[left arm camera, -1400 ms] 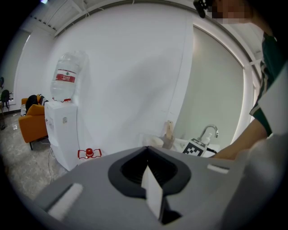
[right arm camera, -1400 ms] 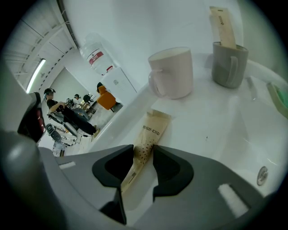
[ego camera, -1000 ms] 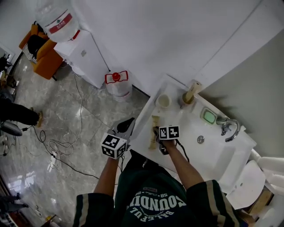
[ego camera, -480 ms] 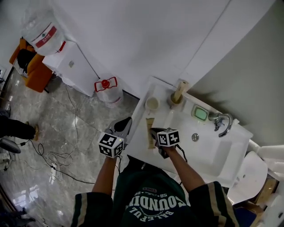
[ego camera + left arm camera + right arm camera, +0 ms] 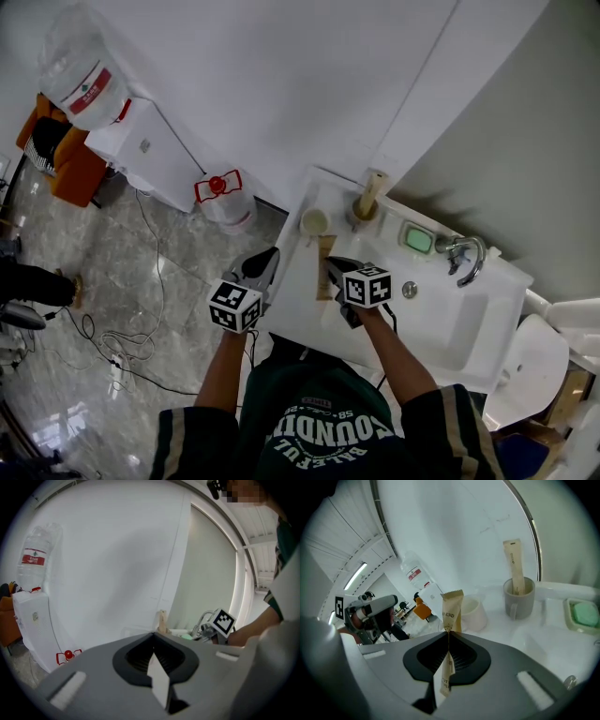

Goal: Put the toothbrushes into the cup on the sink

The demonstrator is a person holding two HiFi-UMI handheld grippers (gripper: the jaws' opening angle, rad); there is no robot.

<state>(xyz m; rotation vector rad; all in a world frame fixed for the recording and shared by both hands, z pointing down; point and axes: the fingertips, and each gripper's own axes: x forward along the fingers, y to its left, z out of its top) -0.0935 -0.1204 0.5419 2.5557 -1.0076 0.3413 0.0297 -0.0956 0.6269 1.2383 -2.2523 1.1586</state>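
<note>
The right claw (image 5: 449, 632) grips the wrapped toothbrush (image 5: 452, 609); the left claw (image 5: 153, 639) is closed, empty. Better to hold it upright above the grey cup (image 5: 519, 595), I think.

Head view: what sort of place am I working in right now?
Likely a washbasin corner in an office or lab: a white sink with faucet and soap dish, a water dispenser nearby, loose cables across the polished floor.

- Even, bright indoor light; a ceiling strip lamp (image 5: 356, 576) glows in the right gripper view.
- The polished floor (image 5: 47, 422) shows glare.
- Both gripper views bend strongly, with black corners.
</note>
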